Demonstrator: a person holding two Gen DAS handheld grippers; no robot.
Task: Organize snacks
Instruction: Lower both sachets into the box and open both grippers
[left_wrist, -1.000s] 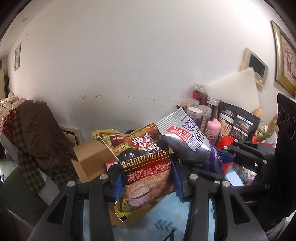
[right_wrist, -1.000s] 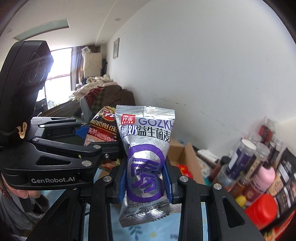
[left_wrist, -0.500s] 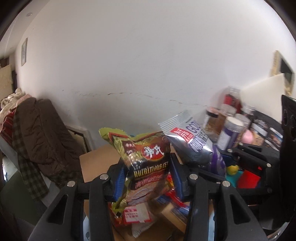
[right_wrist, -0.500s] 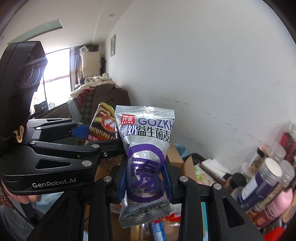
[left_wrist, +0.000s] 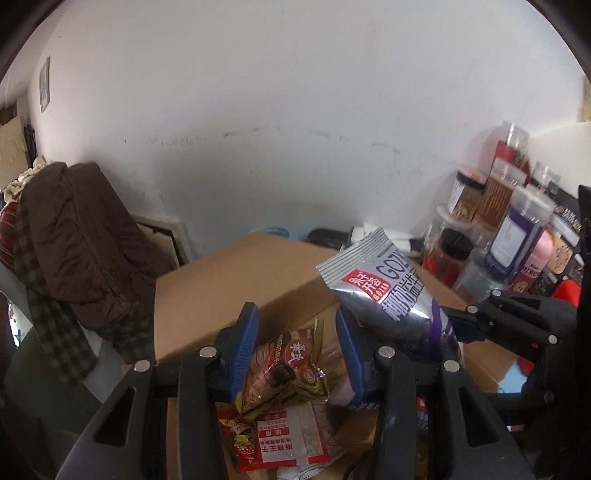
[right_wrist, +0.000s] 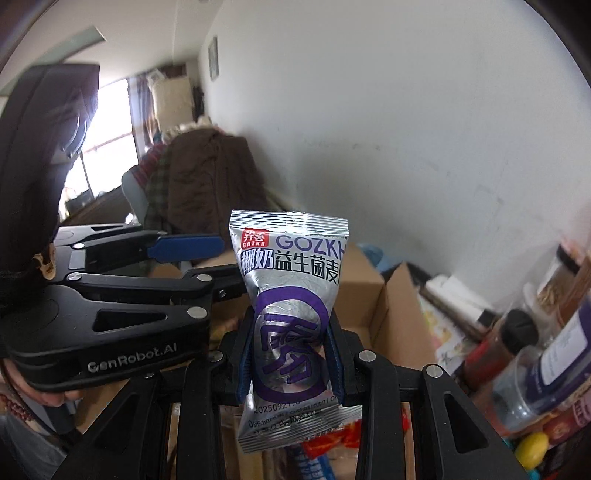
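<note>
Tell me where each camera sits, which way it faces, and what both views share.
Left wrist: on the left gripper, looking down at a brown packet in a box.
Right wrist: on the right gripper, facing along the wall; its jaws clamp a silver packet; a hand shows.
Shared: both grippers, silver packet, box, jars.

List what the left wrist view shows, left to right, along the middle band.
Brown coat → cardboard box → cereal packet between the left gripper's pads → silver GOZKH packet → right gripper → clear jars by the wall.
</note>
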